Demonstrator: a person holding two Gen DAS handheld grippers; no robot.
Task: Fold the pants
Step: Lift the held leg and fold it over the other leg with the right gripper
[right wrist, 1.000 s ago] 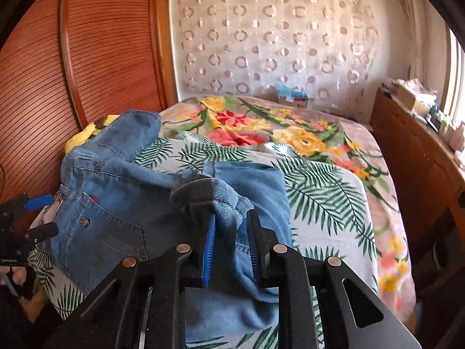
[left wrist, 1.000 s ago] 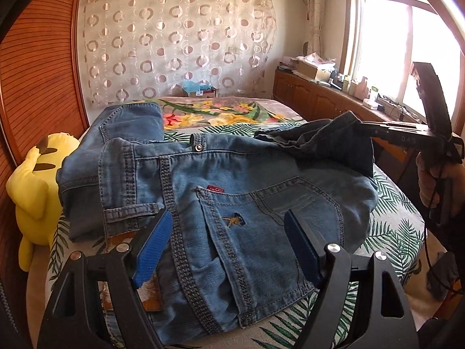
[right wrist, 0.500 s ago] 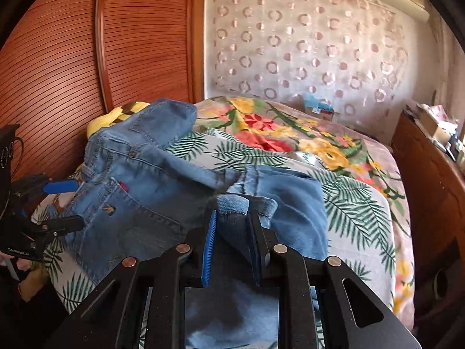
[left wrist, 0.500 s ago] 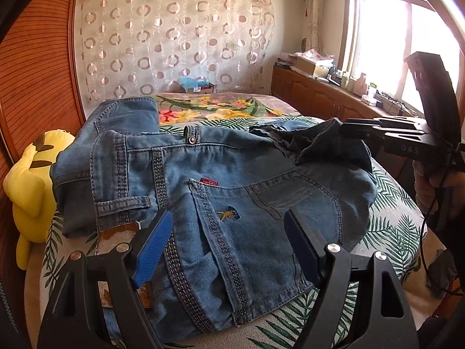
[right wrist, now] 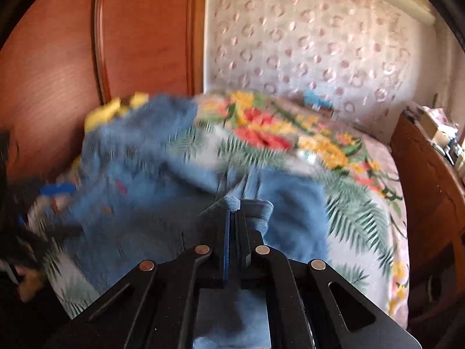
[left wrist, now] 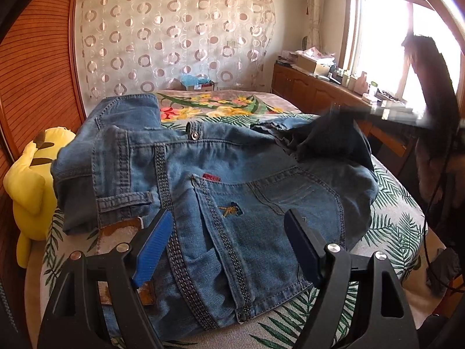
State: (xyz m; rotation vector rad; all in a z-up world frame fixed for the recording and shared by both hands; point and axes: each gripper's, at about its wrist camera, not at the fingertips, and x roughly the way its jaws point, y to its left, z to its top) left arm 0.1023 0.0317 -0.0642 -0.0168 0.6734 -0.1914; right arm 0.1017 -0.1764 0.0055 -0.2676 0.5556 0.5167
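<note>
Right tool (right wrist: 234, 218) has clamped onto the jeans (left wrist: 232, 180) hem and sweeps it over; left tool (left wrist: 229, 244) hovers wide open.

Black plastic left gripper (left wrist: 229, 247) with angular, cut-out finger frames, round silver screw heads at the joints, and ribbed bright blue pads (left wrist: 152, 248) on the inner faces. Matching black plastic right gripper (right wrist: 232, 221), four silver screw heads in a row, a thin blue pad edge between dark fingers. Black cable beside its blurred body in the left wrist view.
</note>
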